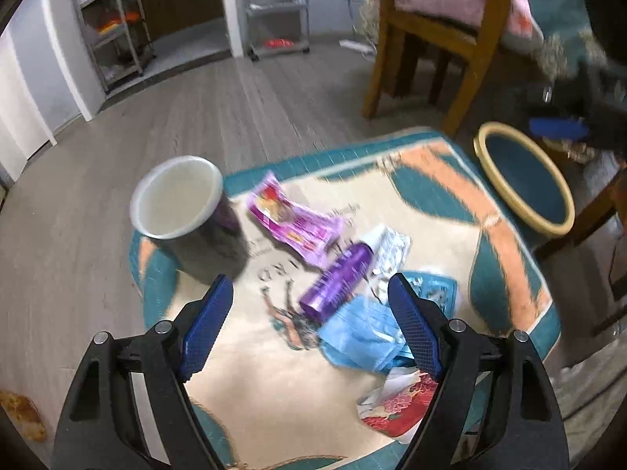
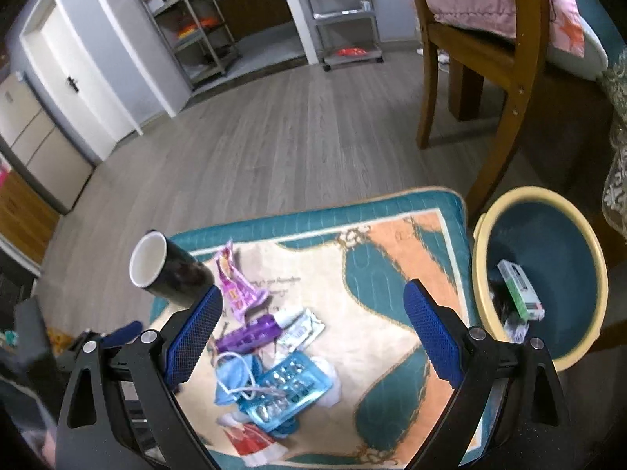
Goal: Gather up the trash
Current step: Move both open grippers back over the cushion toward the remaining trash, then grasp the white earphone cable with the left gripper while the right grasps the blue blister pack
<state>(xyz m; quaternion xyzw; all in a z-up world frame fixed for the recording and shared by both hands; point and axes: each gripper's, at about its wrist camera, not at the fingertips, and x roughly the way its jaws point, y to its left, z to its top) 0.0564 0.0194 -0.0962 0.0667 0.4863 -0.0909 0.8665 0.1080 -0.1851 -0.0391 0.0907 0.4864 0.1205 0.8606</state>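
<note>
Trash lies on a patterned mat [image 1: 431,211] [image 2: 372,258]: a pink wrapper [image 1: 294,223] [image 2: 235,286], a purple bottle [image 1: 337,278] [image 2: 250,333], a blue face mask [image 1: 360,333] [image 2: 231,380], a blue blister pack [image 2: 286,391], a silver packet [image 1: 388,246] [image 2: 301,329] and a red-and-white wrapper [image 1: 395,407] [image 2: 254,442]. A teal bin with a yellow rim [image 1: 486,133] [image 2: 482,243] stands right of the mat and holds a green box [image 2: 521,290]. My left gripper [image 1: 309,286] is open above the bottle and mask. My right gripper [image 2: 309,293] is open above the mat.
A dark cup [image 1: 188,215] [image 2: 168,270] with a white inside stands at the mat's left edge. A wooden chair [image 1: 435,39] [image 2: 482,58] stands behind the bin. Metal shelves [image 2: 188,23] and a white door [image 2: 70,78] are far back across the wood floor.
</note>
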